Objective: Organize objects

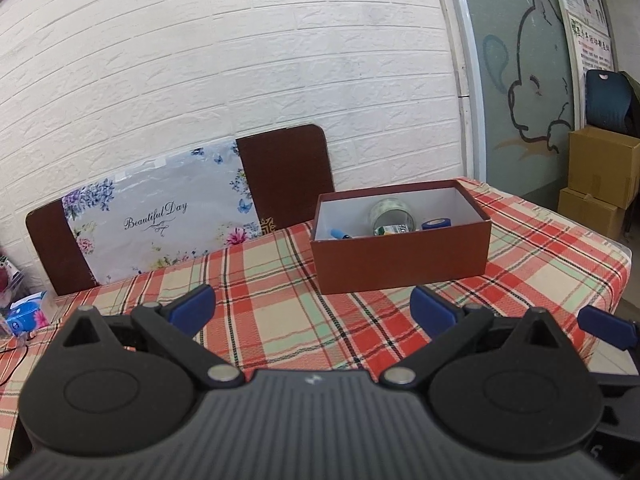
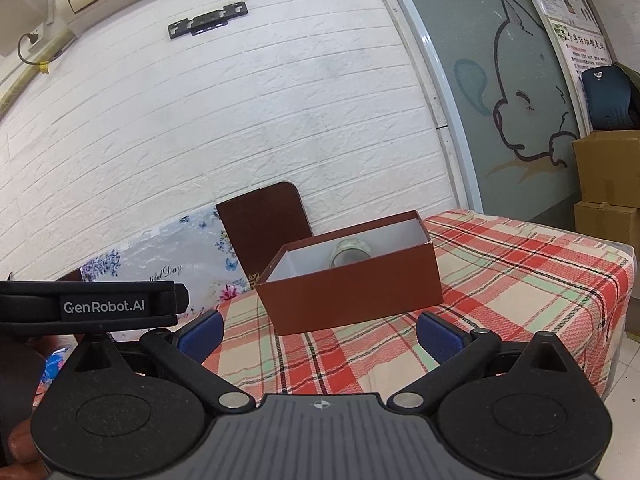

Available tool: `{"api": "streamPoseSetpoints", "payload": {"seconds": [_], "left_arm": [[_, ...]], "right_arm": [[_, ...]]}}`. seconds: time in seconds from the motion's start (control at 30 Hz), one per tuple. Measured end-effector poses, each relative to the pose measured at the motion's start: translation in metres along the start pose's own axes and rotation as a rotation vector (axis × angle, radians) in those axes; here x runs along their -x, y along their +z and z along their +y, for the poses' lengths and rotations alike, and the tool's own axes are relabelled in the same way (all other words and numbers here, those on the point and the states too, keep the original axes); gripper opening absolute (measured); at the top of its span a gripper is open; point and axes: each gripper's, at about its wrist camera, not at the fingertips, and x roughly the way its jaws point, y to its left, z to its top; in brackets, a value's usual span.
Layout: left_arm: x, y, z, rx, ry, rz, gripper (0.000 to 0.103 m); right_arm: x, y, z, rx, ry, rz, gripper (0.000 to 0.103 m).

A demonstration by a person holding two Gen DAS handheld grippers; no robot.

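Observation:
An open red-brown box stands on the plaid tablecloth. Inside it lie a clear tape roll, a blue marker, a green-labelled item and a blue roll. My left gripper is open and empty, low over the cloth, in front of the box. In the right wrist view the box shows with the tape roll inside. My right gripper is open and empty in front of the box. One blue fingertip of it shows at the left view's right edge.
A floral "Beautiful Day" board and a brown panel lean on the white brick wall behind the table. A blue tissue pack lies at far left. Cardboard boxes stand at right, past the table edge.

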Motion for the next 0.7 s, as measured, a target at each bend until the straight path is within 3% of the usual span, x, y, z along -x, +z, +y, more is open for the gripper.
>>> {"api": "streamPoseSetpoints", "payload": {"seconds": [0.33, 0.53, 0.7], "left_arm": [[0.0, -0.009, 0.018, 0.03, 0.041, 0.012, 0.103], [-0.026, -0.002, 0.025, 0.066, 0.04, 0.05, 0.103], [-0.049, 0.005, 0.026, 0.072, 0.046, 0.069, 0.103]], "right_arm": [[-0.003, -0.005, 0.01, 0.048, -0.01, -0.001, 0.102], [-0.045, 0.008, 0.013, 0.103, -0.045, 0.072, 0.102], [-0.067, 0.013, 0.015, 0.142, -0.07, 0.078, 0.102]]}}
